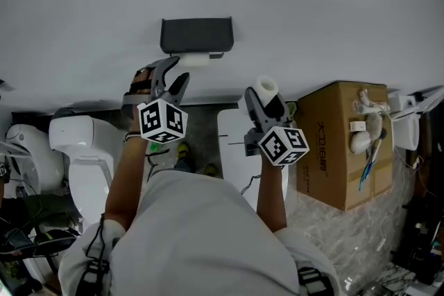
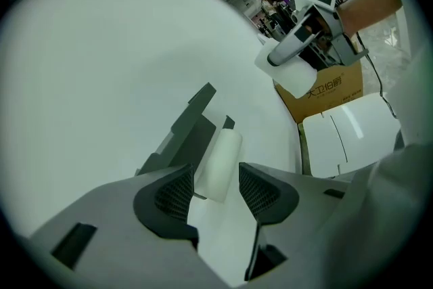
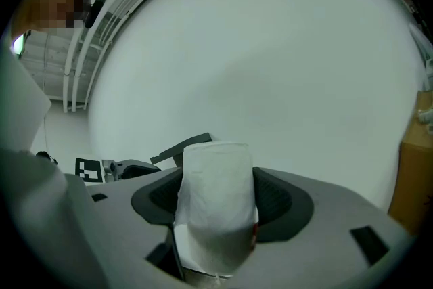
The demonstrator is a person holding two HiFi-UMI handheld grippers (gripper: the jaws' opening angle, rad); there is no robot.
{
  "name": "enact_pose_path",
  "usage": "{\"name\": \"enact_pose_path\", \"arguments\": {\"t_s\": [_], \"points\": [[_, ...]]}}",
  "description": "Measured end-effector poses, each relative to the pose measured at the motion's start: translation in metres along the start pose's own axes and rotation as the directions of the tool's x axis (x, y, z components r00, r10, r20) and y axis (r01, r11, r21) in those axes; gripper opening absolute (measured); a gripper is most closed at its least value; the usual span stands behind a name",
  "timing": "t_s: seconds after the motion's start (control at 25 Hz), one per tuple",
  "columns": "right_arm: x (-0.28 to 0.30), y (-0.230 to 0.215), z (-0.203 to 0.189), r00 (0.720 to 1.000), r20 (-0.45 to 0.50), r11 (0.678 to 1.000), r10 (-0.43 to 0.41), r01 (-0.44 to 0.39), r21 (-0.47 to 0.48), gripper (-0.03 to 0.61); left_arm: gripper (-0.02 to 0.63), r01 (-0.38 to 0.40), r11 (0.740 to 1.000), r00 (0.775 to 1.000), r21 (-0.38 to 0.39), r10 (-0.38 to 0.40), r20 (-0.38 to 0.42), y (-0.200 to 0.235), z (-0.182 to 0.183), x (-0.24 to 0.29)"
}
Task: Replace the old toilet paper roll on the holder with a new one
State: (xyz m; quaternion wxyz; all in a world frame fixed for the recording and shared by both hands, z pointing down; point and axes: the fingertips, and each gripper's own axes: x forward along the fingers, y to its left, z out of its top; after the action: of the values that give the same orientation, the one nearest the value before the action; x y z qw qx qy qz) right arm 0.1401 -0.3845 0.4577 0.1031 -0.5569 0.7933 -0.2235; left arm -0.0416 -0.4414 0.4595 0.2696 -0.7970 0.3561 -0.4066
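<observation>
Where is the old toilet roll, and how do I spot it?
On the white wall hangs a dark holder. The old roll sits just under it, right ahead of the open left gripper. It is thin and lies sideways; the fat new roll stands in the right gripper.

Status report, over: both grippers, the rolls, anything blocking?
Left gripper open, lined up on old roll, not touching. Old roll on holder. Right gripper shut on new roll. Nothing blocking.

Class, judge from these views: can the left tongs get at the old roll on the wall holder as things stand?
Probably yes: the left tongs stand open, aimed at the old roll under the holder, with nothing between.
</observation>
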Motion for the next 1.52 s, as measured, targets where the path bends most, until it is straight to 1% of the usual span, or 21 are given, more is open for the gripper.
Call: {"name": "enact_pose_path", "arguments": {"t_s": [0.12, 0.2, 0.28, 0.36, 0.4, 0.6, 0.68, 0.76, 0.8, 1.12, 1.52], "points": [[0.002, -0.002, -0.002, 1.000, -0.008, 1.000, -0.003, 0.003, -0.001, 0.302, 0.213, 0.004, 1.000, 1.000, 0.023, -0.004, -0.009, -0.002, -0.001, 0.006], [0.002, -0.004, -0.001, 1.000, -0.010, 1.000, -0.009, 0.009, -0.003, 0.302, 0.213, -0.002, 0.998, 1.000, 0.056, 0.004, -0.025, -0.001, -0.002, 0.010], [0.002, -0.008, 0.001, 1.000, -0.009, 1.000, -0.017, 0.017, -0.003, 0.302, 0.213, -0.025, 0.991, 0.998, 0.128, 0.032, -0.054, 0.000, -0.003, 0.013], [0.002, -0.012, 0.003, 1.000, -0.008, 1.000, -0.027, 0.027, -0.005, 0.302, 0.213, -0.039, 0.977, 0.995, 0.210, 0.057, -0.081, 0.000, -0.004, 0.018], [0.002, -0.015, 0.004, 0.999, -0.008, 0.999, -0.032, 0.032, -0.005, 0.302, 0.213, -0.036, 0.972, 0.994, 0.232, 0.058, -0.088, -0.002, -0.004, 0.021], [-0.004, -0.025, 0.006, 0.998, -0.006, 0.998, -0.062, 0.062, -0.002, 0.302, 0.213, -0.019, 0.971, 0.994, 0.238, 0.044, -0.101, -0.006, -0.005, 0.032], [-0.007, -0.028, 0.006, 0.997, -0.003, 0.997, -0.071, 0.071, -0.002, 0.302, 0.212, -0.025, 0.958, 0.991, 0.284, 0.060, -0.115, -0.006, -0.006, 0.034], [-0.009, -0.032, 0.006, 0.997, -0.001, 0.997, -0.078, 0.078, -0.001, 0.302, 0.206, -0.036, 0.938, 0.987, 0.346, 0.086, -0.132, -0.007, -0.007, 0.037], [-0.011, -0.034, 0.005, 0.997, -0.001, 0.997, -0.082, 0.082, 0.001, 0.302, 0.204, -0.042, 0.933, 0.986, 0.358, 0.096, -0.134, -0.007, -0.006, 0.038], [-0.024, -0.047, 0.005, 0.994, 0.006, 0.994, -0.113, 0.113, 0.012, 0.302, 0.199, -0.044, 0.938, 0.988, 0.345, 0.091, -0.121, -0.008, 0.001, 0.050], [-0.048, -0.061, 0.007, 0.985, 0.021, 0.985, -0.172, 0.172, 0.016, 0.302, 0.196, -0.031, 0.934, 0.997, 0.356, 0.055, -0.059, -0.020, 0.025, 0.064]]}}
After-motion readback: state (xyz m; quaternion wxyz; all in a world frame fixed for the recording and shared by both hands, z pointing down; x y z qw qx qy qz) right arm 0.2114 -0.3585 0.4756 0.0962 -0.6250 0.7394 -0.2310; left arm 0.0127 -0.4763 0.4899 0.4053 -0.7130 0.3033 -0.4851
